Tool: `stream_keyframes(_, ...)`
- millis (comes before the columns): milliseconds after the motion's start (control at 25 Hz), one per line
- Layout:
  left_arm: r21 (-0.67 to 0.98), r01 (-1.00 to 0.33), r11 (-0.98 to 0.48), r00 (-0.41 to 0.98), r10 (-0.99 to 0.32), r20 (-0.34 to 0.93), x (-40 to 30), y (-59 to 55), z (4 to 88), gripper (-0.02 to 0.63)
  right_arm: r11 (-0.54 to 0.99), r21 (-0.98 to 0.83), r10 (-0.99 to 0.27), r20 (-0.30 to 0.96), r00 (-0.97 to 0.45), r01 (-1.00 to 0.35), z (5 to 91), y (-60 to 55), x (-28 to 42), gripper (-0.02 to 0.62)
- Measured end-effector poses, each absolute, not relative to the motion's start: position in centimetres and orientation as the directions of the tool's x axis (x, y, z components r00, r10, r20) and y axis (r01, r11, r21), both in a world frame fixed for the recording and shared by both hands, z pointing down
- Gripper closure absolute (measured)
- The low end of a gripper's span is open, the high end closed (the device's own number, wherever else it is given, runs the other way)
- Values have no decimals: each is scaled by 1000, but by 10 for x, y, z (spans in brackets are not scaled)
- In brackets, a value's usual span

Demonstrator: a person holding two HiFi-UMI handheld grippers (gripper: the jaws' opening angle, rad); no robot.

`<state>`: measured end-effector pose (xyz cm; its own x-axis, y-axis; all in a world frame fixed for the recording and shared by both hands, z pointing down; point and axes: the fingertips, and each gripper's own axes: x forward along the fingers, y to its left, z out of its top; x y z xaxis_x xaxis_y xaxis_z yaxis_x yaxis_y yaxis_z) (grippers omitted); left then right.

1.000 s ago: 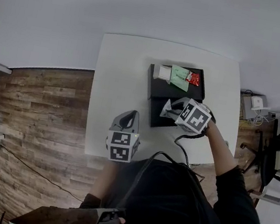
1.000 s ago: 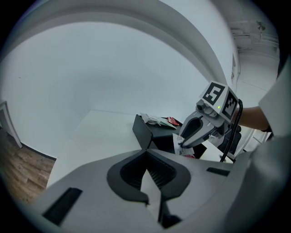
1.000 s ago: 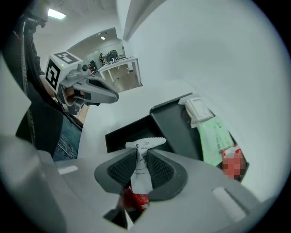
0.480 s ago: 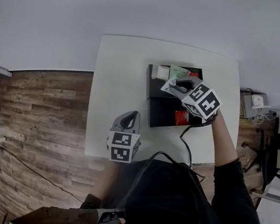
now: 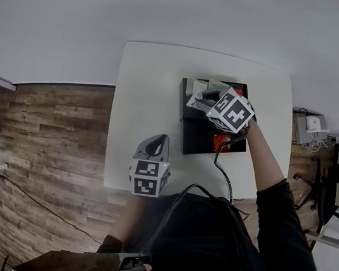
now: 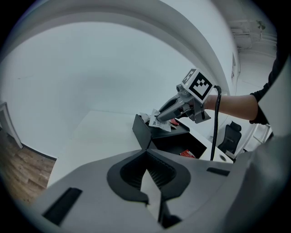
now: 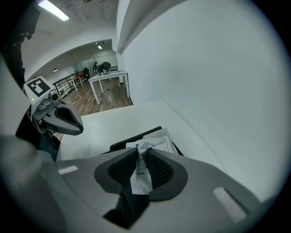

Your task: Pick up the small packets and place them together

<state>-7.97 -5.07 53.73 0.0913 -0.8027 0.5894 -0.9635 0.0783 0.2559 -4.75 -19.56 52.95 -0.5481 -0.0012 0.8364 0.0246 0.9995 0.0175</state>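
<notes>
While the right gripper (image 5: 200,96) hangs over the 12 o'clock compartment of the tray (image 5: 189,142), the head view shows a white packet (image 5: 192,101) at its tip and a red packet (image 5: 221,140) lying in the 6 o'clock compartment. The left gripper (image 5: 160,139) is at 7 o'clock from the tray, well apart from it, above the table (image 5: 140,82). From the left gripper view, the left gripper (image 6: 146,152) has its pads pressed together at the tips with nothing between them. At 1 o'clock ahead, the right gripper (image 6: 160,116) holds the white packet (image 6: 159,123) just above the tray (image 6: 142,132), and the red packet (image 6: 187,154) lies in the nearer compartment. From the right gripper view, the right gripper (image 7: 137,157) pinches the white packet (image 7: 140,178) upright between its pads. The tray (image 7: 132,139) is at 12 o'clock and the left gripper (image 7: 61,117) at 10 o'clock.
</notes>
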Motion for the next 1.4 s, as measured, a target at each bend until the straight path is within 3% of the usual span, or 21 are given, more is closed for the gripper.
stream_keyframes(400,258,-963,75,96,-801,590,-78,-52,537,607,999,44,-26,839,-544,20,536,-198,-48,502)
stream_keyframes(640,256,-963,77,94,-798,595,-79,-51,536,607,999,43,-19,833,-553,30,537,-196,-47,436)
stream_keyframes(1000,254,-965,71,96,-803,589,-78,-53,537,607,996,84,-75,804,-589,-13,521,-207,-37,435)
stream_keyframes(1400,256,-965,56,103,-818,567,-77,-61,522,607,950,46,-288,521,-804,-310,422,-234,-6,436)
